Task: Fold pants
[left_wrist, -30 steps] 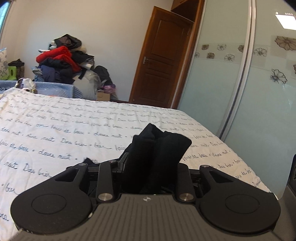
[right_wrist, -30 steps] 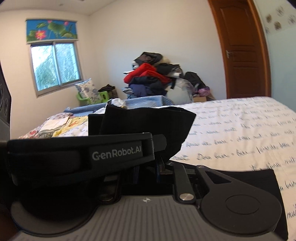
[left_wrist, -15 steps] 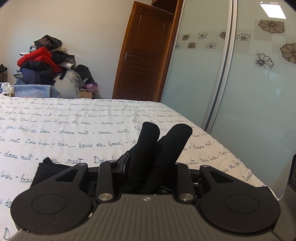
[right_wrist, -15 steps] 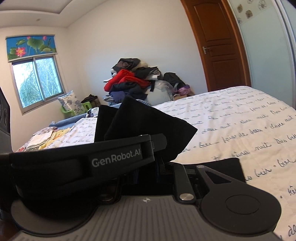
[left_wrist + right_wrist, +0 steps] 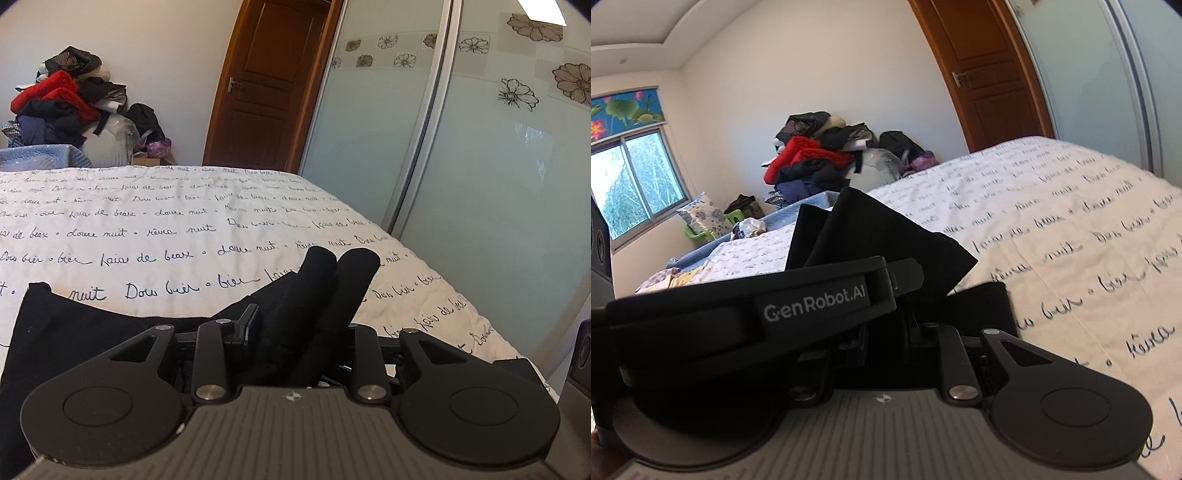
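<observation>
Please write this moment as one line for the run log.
step: folding black pants on bed | left hand-held gripper: shut on pants | right hand-held gripper: shut on pants | fold: not laid flat

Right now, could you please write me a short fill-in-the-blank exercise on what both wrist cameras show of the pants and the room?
1. The left hand-held gripper is shut on the ____ pants.
2. The pants lie partly on a white bedspread printed with cursive ____.
3. A clothes pile with a ____ garment on it stands against the far wall.
4. The wooden door is ____.

Missing words: black; writing; red; closed
</observation>
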Tool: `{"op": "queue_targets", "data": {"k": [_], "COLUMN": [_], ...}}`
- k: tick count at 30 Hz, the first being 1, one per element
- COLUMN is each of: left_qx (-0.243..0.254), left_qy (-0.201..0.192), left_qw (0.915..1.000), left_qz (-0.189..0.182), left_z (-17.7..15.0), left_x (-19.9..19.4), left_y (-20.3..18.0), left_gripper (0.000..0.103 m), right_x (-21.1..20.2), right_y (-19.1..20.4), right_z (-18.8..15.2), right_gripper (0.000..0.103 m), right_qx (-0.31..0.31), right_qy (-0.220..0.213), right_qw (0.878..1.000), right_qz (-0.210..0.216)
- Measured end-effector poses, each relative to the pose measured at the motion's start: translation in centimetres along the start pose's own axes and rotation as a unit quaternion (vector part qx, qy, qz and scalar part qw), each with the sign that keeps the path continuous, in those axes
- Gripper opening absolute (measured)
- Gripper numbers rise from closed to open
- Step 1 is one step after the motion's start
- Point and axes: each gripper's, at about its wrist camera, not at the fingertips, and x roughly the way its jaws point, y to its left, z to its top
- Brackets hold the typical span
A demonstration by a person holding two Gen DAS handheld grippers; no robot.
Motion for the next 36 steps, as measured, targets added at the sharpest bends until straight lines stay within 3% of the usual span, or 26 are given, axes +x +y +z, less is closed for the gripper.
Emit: {"op": "queue_targets", "data": {"k": [8,13,16,18,19,20,25,29,32,34,36], "left_qx": [0.013,0.016,0.013,0.016,0.016,0.013,-0.027,-0.061,-0.056,-0.038,-0.014], "left_qy": [0.014,0.032,0.042,0.051,0.055,0.058,0.089,0.089,0.072,0.063,0.069], "left_qw": [0.9998,0.9991,0.9981,0.9967,0.9959,0.9953,0.9891,0.9847,0.9911,0.997,0.9964], "left_qz": [-0.011,-0.024,-0.043,-0.06,-0.07,-0.076,-0.114,-0.137,-0.096,-0.023,0.048], "left_z": [-0.5,-1.2,-1.5,-1.7,-1.7,-1.7,-0.9,0.4,1.9,2.7,3.3], "left_x": [0.8,1.5,1.7,1.7,1.7,1.6,1.0,-0.3,-0.9,-0.8,-0.1], "left_y": [-0.9,-1.3,-1.4,-1.6,-1.7,-1.7,-0.4,1.9,4.1,5.9,8.0], "left_gripper": [0.034,0.039,0.053,0.07,0.073,0.075,0.081,0.085,0.085,0.085,0.084], "right_x": [-0.5,-0.7,-0.8,-1.0,-1.1,-1.3,-3.2,-4.6,-5.9,-6.1,-5.2], "right_y": [-1.0,-1.9,-2.3,-2.5,-2.7,-2.8,-4.1,-5.1,-6.4,-6.4,-6.0], "right_z": [-0.4,-0.9,-1.1,-1.2,-1.3,-1.5,-1.8,-1.6,-0.8,0.0,1.0], "right_gripper": [0.018,0.018,0.018,0.019,0.023,0.027,0.029,0.032,0.032,0.032,0.032], "right_qx": [0.013,0.031,0.04,0.046,0.047,0.044,0.029,0.007,0.044,0.061,0.062], "right_qy": [0.0,0.017,0.029,0.04,0.045,0.049,0.049,0.039,0.0,-0.015,-0.009], "right_qw": [1.0,0.999,0.998,0.998,0.997,0.997,0.995,0.986,0.984,0.989,0.994], "right_qz": [-0.012,-0.022,-0.028,-0.027,-0.03,-0.039,-0.08,-0.164,-0.171,-0.135,-0.091]}}
